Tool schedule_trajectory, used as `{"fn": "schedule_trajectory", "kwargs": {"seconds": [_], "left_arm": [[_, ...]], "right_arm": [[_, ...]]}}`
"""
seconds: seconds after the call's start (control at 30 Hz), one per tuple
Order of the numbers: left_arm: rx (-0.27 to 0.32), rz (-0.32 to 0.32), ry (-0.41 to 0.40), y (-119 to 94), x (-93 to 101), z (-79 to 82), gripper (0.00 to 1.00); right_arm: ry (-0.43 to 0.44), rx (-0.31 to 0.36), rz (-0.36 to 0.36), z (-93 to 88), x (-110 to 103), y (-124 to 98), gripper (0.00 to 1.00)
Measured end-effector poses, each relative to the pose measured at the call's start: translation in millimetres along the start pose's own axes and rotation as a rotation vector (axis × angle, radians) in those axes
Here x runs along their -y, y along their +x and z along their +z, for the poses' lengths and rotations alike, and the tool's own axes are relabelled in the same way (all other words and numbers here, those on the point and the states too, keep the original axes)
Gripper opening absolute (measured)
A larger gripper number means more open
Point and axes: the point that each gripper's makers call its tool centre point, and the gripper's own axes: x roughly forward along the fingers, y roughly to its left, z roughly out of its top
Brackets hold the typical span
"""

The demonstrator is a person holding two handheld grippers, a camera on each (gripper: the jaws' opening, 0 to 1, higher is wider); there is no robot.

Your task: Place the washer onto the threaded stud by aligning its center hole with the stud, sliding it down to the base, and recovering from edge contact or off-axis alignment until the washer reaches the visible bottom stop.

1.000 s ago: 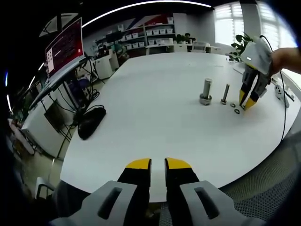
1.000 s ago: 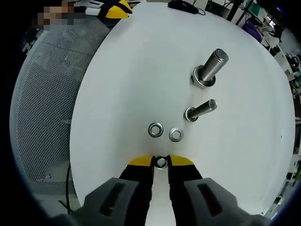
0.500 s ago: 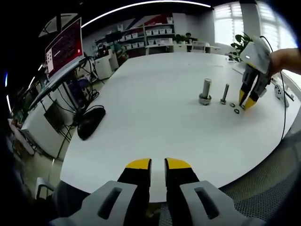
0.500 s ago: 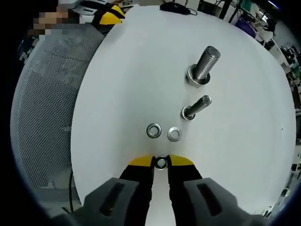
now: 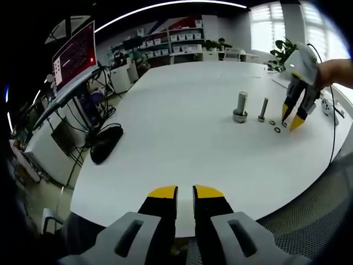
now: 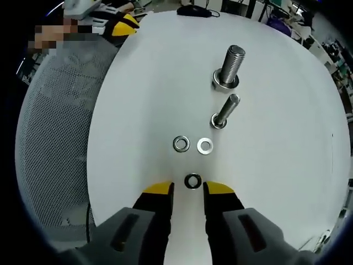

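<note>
A dark washer (image 6: pixel 192 181) lies flat on the white table (image 6: pixel 143 83), just ahead of my right gripper (image 6: pixel 188 189), which is open with its yellow tips either side of it and not touching. Two more washers (image 6: pixel 181 144) (image 6: pixel 205 146) lie side by side further on. Beyond them stand a thin threaded stud (image 6: pixel 225 112) and a thick threaded stud (image 6: pixel 230 65). In the left gripper view the same studs (image 5: pixel 241 105) (image 5: pixel 264 109) stand far right, with the right gripper (image 5: pixel 292 118) beside the washers (image 5: pixel 277 130). My left gripper (image 5: pixel 185 193) hovers at the near table edge, jaws nearly together, holding nothing.
A black mouse (image 5: pixel 106 143) lies at the table's left edge, near a red-lit monitor (image 5: pixel 74 55). A grey mesh chair (image 6: pixel 55 138) sits beside the table in the right gripper view. Shelves and a plant stand at the back of the room.
My right gripper has opened and let go of the dark washer, which now lies on the table ahead of the tips. The gripper has drawn back a little. The left gripper has not moved.
</note>
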Motion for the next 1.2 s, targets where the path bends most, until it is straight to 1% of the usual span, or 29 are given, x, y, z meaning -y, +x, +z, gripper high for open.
{"fn": "schedule_trajectory", "kwargs": {"seconds": [0.17, 0.33, 0.43, 0.7, 0.83, 0.97, 1.2], "left_arm": [[0.003, 0.002, -0.002, 0, -0.3, 0.4, 0.09], [0.000, 0.001, -0.001, 0, -0.2, 0.0, 0.08], [-0.001, 0.002, -0.001, 0, -0.3, -0.1, 0.08], [-0.004, 0.004, -0.002, 0, -0.8, -0.7, 0.08], [-0.001, 0.008, -0.005, -1, -1.6, -0.2, 0.08], [0.001, 0.009, -0.008, -1, -2.0, 0.0, 0.08], [-0.001, 0.010, -0.007, -1, -2.3, -0.5, 0.08]], "right_arm": [[0.015, 0.007, 0.000, -6.3, 0, -1, 0.25], [0.023, 0.019, -0.003, -5.0, 1, -1, 0.25], [0.004, 0.018, -0.014, -1.4, 2, 0, 0.24], [-0.039, 0.013, -0.007, 6.3, 1, 2, 0.23], [-0.056, -0.005, -0.004, 6.3, 2, 2, 0.22], [-0.072, -0.016, -0.007, 7.7, 2, 3, 0.18], [-0.102, -0.039, -0.001, 8.0, 2, 3, 0.18]]}}
